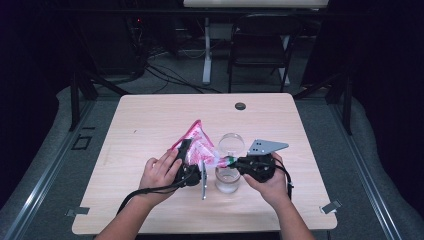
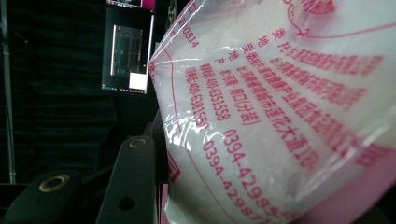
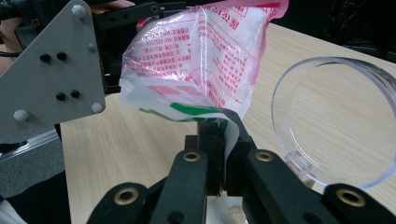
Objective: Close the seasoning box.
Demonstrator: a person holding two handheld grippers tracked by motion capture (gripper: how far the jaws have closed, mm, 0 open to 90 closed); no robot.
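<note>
A dark lab or studio: black curtains [image 1: 30, 60], floor cables [image 1: 170, 75], folding chair [image 1: 260, 45].

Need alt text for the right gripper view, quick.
The right gripper pinches the bottom edge of a pink-printed plastic bag of white granules over a wooden table. A clear jar's hinged lid stands open at right.

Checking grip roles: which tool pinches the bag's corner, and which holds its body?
The right tool pinches the bag's green-printed corner above the jar; the left tool clamps its bulky body.
</note>
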